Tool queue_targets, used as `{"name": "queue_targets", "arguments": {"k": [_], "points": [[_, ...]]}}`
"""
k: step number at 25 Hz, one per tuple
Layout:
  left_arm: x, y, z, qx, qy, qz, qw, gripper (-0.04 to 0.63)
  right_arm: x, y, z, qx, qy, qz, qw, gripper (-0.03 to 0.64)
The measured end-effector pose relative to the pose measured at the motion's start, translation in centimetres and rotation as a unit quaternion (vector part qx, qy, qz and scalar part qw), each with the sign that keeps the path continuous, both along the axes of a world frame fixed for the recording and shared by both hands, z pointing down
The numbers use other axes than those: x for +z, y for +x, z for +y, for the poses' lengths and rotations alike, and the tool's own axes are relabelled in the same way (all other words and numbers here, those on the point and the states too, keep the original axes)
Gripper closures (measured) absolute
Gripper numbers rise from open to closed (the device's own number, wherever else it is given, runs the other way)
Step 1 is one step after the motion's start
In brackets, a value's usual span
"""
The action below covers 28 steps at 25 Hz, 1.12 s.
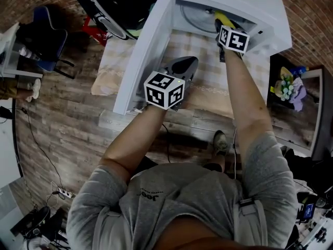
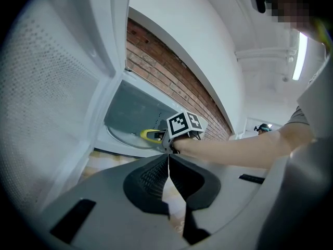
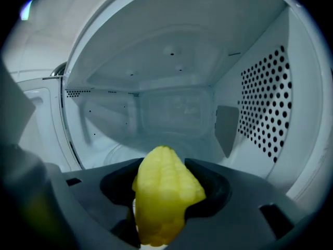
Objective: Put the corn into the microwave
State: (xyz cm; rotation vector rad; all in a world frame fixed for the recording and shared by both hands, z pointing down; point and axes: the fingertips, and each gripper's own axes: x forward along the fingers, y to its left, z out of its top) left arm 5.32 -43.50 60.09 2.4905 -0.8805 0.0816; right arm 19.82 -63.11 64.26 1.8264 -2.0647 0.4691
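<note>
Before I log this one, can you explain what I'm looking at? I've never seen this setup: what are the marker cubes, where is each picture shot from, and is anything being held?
There is no robot here. A person holds a hand-held tool in each hand, and the marker cubes are part of those tools. One picture comes from a camera on the person's head, looking down. The other two come from cameras riding on each tool. A white microwave stands with its door swung open and a checked cloth in front of it. The right tool grips a yellow corn cob at the microwave's opening, tip pointing inside. The left tool is shut and empty, beside the door.
</note>
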Motion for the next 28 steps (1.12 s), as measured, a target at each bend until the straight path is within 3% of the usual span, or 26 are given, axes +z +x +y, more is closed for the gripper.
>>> {"name": "queue_targets", "arguments": {"k": [14, 28], "points": [[1.0, 0.0, 0.1, 0.003, -0.009, 0.001, 1.0000, 0.572, 0.6, 0.7, -2.5, 0.043, -0.012, -0.006, 0.999, 0.370], [1.8, -0.3, 0.3, 0.003, -0.018, -0.003, 0.9998, 0.572, 2.4, 0.4, -3.3, 0.053, -0.070, 0.063, 0.994, 0.373]]}}
